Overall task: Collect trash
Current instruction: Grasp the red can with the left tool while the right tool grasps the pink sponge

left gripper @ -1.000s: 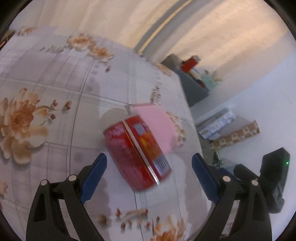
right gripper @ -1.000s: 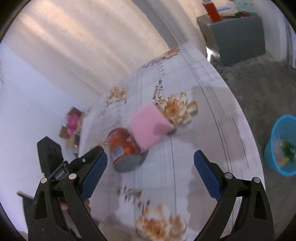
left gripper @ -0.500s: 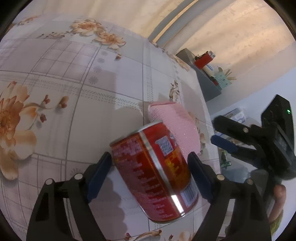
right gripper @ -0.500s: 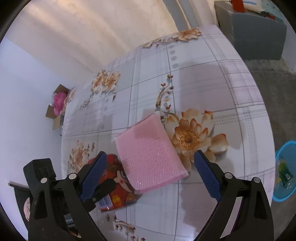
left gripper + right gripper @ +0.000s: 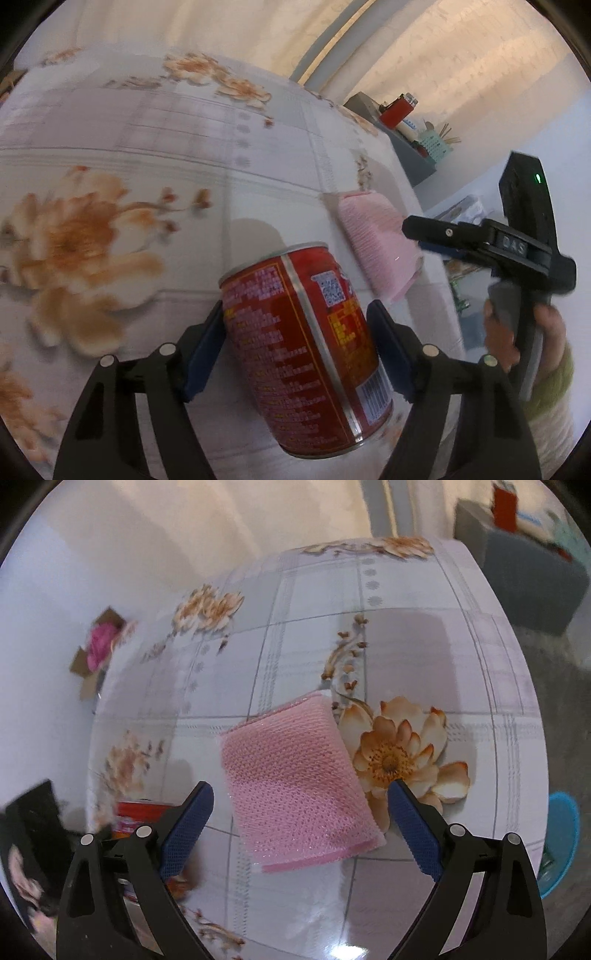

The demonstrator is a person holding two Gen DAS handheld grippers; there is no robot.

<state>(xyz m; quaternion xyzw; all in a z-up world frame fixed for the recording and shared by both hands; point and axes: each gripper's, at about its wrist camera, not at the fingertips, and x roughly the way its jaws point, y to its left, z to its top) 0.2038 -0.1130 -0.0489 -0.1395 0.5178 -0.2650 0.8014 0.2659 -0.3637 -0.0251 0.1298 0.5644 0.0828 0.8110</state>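
My left gripper (image 5: pixel 295 332) is shut on a red drink can (image 5: pixel 306 350), tilted and lifted off the floral tablecloth (image 5: pixel 147 177). A pink mesh pad (image 5: pixel 295 786) lies flat on the table; in the left wrist view it (image 5: pixel 376 240) lies beyond the can to the right. My right gripper (image 5: pixel 299 834) is open, its blue fingers on either side of the pad's near edge, just above it. It shows from the side in the left wrist view (image 5: pixel 443 240). A bit of the can (image 5: pixel 140 812) shows at the left in the right wrist view.
A blue trash basket (image 5: pixel 561 842) stands on the floor past the table's right edge. A grey cabinet (image 5: pixel 524 572) with a red box stands behind the table. A cardboard box (image 5: pixel 96 653) with something pink lies on the floor at left.
My left gripper closed on the can and raised it. My right gripper moved down and in over the pink pad, still open.
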